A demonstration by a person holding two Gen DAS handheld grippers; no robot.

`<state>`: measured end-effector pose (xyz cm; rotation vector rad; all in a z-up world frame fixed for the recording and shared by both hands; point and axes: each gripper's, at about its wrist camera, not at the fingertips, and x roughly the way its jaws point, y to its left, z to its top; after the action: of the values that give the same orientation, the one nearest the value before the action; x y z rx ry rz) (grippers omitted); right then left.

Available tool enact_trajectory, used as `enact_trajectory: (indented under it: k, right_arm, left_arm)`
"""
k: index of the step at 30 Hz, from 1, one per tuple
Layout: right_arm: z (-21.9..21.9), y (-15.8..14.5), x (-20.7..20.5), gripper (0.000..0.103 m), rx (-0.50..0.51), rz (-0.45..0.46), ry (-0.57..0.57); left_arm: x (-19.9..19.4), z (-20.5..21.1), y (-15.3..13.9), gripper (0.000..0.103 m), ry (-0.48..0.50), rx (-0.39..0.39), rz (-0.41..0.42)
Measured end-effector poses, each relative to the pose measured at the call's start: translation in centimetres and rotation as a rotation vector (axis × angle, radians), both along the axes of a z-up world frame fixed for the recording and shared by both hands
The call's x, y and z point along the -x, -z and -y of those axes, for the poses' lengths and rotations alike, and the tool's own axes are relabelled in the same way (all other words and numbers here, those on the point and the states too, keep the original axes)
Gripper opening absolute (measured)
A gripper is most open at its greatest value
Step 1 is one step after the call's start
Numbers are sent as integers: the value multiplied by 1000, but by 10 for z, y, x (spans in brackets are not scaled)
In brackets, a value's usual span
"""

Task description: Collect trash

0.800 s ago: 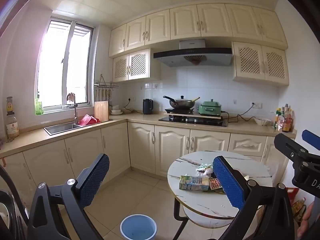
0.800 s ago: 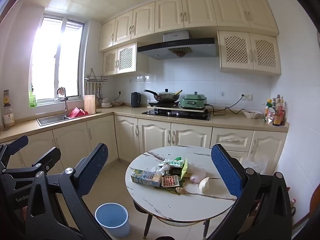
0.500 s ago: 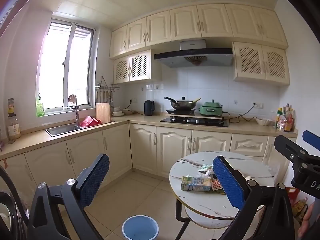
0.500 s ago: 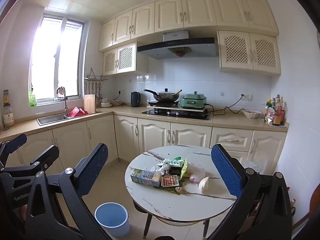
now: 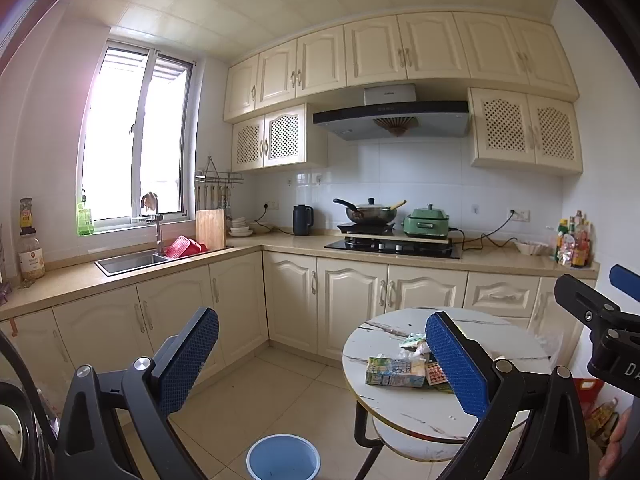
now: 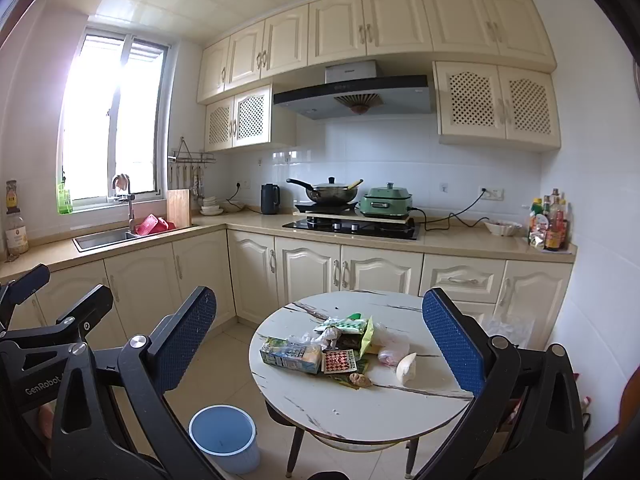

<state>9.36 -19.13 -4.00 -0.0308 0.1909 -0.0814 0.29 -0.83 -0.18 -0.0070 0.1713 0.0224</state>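
Kitchen table [image 6: 360, 412] | both tools released, empty | right view alone shows white scrap [image 6: 407, 368] | left hides it

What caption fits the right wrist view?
Open right gripper faces a round table of trash, blue bin beside it.

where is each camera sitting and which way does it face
Left wrist: rides the left gripper, looks forward and slightly down into the kitchen; open blue pads frame the view, the right gripper shows at the right edge, and part of a hand.
Right wrist: rides the right gripper, faces the round table more squarely; the left gripper shows at the left edge.
Shared: the table, the trash pile, the blue bin, the stove, the sink.
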Motion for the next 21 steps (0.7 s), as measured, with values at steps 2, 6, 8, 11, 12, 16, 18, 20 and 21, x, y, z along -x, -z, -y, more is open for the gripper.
enact_trajectory:
  k: [2, 6, 8, 11, 12, 16, 18, 20, 21]
  right_arm:
    - [0, 0, 0, 103, 0, 0, 3]
    - [0, 1, -1, 103, 0, -2, 2]
    - [0, 2, -1, 103, 0, -2, 2]
    - [0, 2, -1, 103, 1, -2, 2]
    - [0, 2, -2, 103, 1, -3, 2]
    - [0, 1, -2, 103, 0, -4, 3]
    - [1, 2, -3, 103, 0, -5, 4]
    - [2, 2, -3, 103, 0, -5, 4]
    - [2, 2, -3, 103, 0, -5, 4]
  left_arm:
    - [6, -6, -2, 102, 0, 3, 2]
    - [5, -6, 0, 102, -2, 6, 5]
    - [4, -7, 0, 102, -1, 8, 4]
    - [4, -5, 1, 102, -2, 6, 6]
    - [3, -5, 2, 102, -3, 7, 6]
    - [3, -6, 2, 102, -3, 9, 8]
    - [2, -6, 3, 102, -3, 10, 7]
    - [0, -6, 4, 102, -3, 8, 6]
    - [0, -7, 5, 102, -3, 9, 6]
